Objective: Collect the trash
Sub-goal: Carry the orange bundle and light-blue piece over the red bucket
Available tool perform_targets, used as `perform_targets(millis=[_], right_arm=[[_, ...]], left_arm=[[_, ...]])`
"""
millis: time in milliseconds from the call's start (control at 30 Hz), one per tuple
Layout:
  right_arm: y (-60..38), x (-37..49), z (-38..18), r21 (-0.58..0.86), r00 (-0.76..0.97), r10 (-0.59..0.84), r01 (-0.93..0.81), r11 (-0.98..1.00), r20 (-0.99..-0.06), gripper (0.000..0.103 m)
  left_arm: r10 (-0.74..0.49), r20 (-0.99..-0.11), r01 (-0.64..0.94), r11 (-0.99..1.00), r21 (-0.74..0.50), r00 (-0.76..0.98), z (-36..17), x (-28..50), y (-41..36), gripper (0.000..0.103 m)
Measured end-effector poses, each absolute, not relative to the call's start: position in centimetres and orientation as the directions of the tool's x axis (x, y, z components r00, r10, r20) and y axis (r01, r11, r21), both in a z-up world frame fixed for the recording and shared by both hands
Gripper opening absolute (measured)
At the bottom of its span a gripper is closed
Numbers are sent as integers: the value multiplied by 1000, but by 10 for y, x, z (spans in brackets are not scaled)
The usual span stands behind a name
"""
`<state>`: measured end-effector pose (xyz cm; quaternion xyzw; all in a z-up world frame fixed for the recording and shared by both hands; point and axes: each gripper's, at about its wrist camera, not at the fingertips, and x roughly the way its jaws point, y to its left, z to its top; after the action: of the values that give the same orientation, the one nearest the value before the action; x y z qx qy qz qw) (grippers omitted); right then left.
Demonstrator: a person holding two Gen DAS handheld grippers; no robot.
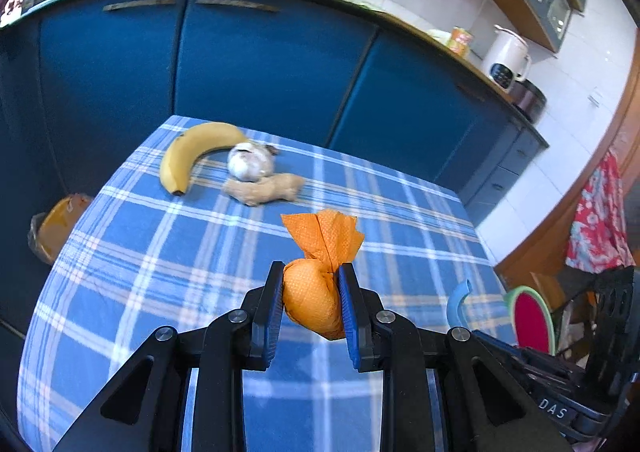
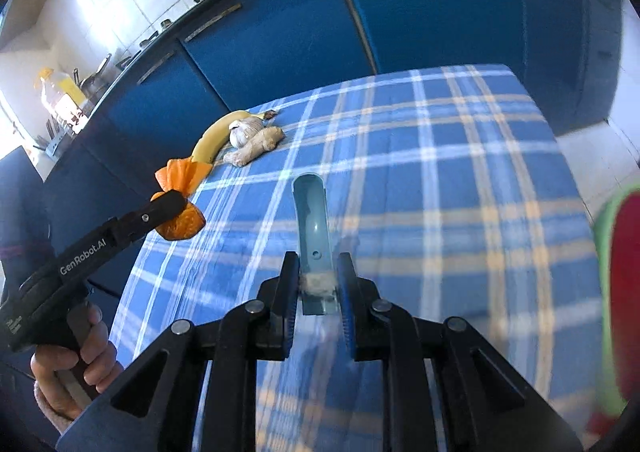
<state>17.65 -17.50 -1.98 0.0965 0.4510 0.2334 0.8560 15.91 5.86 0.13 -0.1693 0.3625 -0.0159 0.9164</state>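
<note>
In the left wrist view, the left hand-held gripper (image 1: 311,302) was clamped on a crumpled orange paper napkin (image 1: 316,280). Its blue pads pressed the round body of the napkin from both sides, and the loose twisted end stood up above the fingers. The napkin was held in the air above the table (image 1: 132,252), which was covered with a blue and white checked cloth. Farther on the cloth lay a yellow banana (image 1: 192,153), a white garlic bulb (image 1: 250,163) and a beige piece of ginger root (image 1: 264,189), close together; the garlic touched the ginger. At the right edge, a curved light blue plastic piece (image 1: 458,302) and a red round object with a green rim (image 1: 530,316) were partly visible. Behind the table stood blue cabinet doors (image 1: 256,63).

In the right wrist view, the right hand-held gripper (image 2: 319,284) was closed on the near end of the curved light blue plastic piece (image 2: 312,219), which looked like a handle; something whitish and fuzzy was between the pads there. The handle pointed away over the checked table (image 2: 460,191). On the left, a hand (image 2: 76,364) held the left hand-held gripper (image 2: 172,207) with the orange napkin (image 2: 182,226), near the table's left edge. The banana (image 2: 216,135), garlic (image 2: 244,131) and ginger (image 2: 258,145) lay beyond it.
</note>
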Motion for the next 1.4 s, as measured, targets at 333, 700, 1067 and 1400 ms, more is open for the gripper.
perform_targets(millis=[333, 700, 1067, 1400], right_arm=[[-234, 121, 10, 393, 552, 463, -250, 885, -693, 21], [-296, 95, 26, 404, 629, 413, -168, 899, -658, 21], [-368, 87, 28, 430, 687, 344, -50, 901, -640, 21], [-433, 95, 9, 442, 707, 257, 87, 893, -659, 21]], left_arm=[[-210, -642, -29, 940, -341, 737, 19, 128, 25, 27], [-315, -626, 90, 927, -364, 713, 38, 120, -26, 27], [-406, -643, 202, 907, -370, 649, 38, 141, -93, 27], [-474, -667, 315, 880, -355, 575, 28, 165, -163, 27]])
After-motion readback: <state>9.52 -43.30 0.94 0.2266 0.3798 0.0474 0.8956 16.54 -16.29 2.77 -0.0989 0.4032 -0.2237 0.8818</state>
